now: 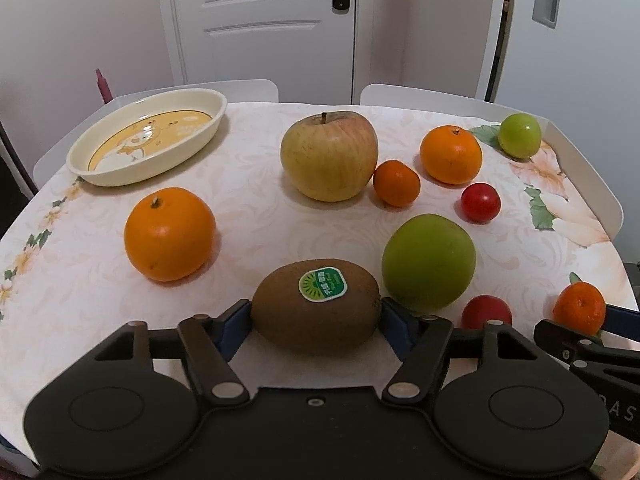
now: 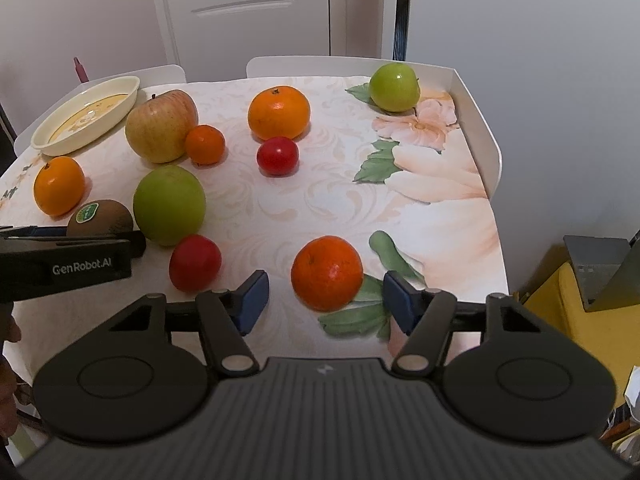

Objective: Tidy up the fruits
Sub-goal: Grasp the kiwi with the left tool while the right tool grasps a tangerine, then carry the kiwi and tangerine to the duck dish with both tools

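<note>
Lying across the near middle of the surface (image 1: pixel 248 220), the kiwi (image 1: pixel 316 306) sits between the blue pads of the left claw (image 1: pixel 316 320); both pads meet its ends, so the claw is closed on it about halfway, though the near underside of the fruit is hidden behind the claw's black body. In the right wrist view the kiwi is half covered by that claw's arm, only its top and green sticker (image 2: pixel 87 213) showing.

The right claw (image 2: pixel 324 298) stands partly open around a small orange (image 2: pixel 327 273). Gaps show on both sides between fruit and pads, so it holds nothing. In the left wrist view this orange sits at the near right edge, partly masked by the right claw's tip.

A green apple (image 1: pixel 429 263) lies just right of the kiwi, seeming to touch it. A red fruit (image 1: pixel 486 312) near it is cut off below by the left claw's linkage; what kind it is I cannot tell. A large orange (image 1: pixel 169 234) lies to the left, a yellow-red apple (image 1: pixel 329 158) farther back with a tiny orange (image 1: pixel 396 183) touching it. An oval dish (image 1: pixel 147 142) rests at the far left. A person's hand (image 2: pixel 8 360) is barely seen at the left edge.
</note>
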### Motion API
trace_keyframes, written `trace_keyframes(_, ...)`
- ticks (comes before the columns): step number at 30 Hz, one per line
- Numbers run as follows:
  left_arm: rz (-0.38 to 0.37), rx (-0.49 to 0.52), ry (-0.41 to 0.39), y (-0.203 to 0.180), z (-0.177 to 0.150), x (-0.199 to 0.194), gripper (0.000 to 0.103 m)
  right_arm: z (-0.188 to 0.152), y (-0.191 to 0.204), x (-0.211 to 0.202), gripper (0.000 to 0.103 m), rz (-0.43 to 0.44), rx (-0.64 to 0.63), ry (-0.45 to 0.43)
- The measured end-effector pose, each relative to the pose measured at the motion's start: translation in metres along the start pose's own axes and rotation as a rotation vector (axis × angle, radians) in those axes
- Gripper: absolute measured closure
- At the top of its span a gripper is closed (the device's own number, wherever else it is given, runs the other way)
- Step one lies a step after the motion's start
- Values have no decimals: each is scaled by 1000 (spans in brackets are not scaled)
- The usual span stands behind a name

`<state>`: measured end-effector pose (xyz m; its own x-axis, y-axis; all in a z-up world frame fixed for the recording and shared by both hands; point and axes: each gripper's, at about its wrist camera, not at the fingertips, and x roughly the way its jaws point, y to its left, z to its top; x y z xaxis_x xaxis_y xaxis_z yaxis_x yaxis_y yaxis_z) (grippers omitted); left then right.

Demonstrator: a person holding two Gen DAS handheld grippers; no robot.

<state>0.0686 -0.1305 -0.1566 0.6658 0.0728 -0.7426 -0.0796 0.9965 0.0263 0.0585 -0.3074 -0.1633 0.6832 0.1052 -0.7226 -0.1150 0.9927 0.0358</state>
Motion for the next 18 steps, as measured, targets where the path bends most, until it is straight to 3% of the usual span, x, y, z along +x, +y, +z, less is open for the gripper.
trace_keyframes(8, -7, 26, -6, 0, -1, -2, 33, 3, -1, 4, 30, 0, 4, 0)
trace_keyframes(11, -7, 27, -8, 3, -1, -2, 33, 4, 2, 4, 50, -16, -7, -1)
trace_keyframes(18, -5, 22, -22, 12, -2, -7, 34, 7, 3, 4, 51, -20, 5, -4)
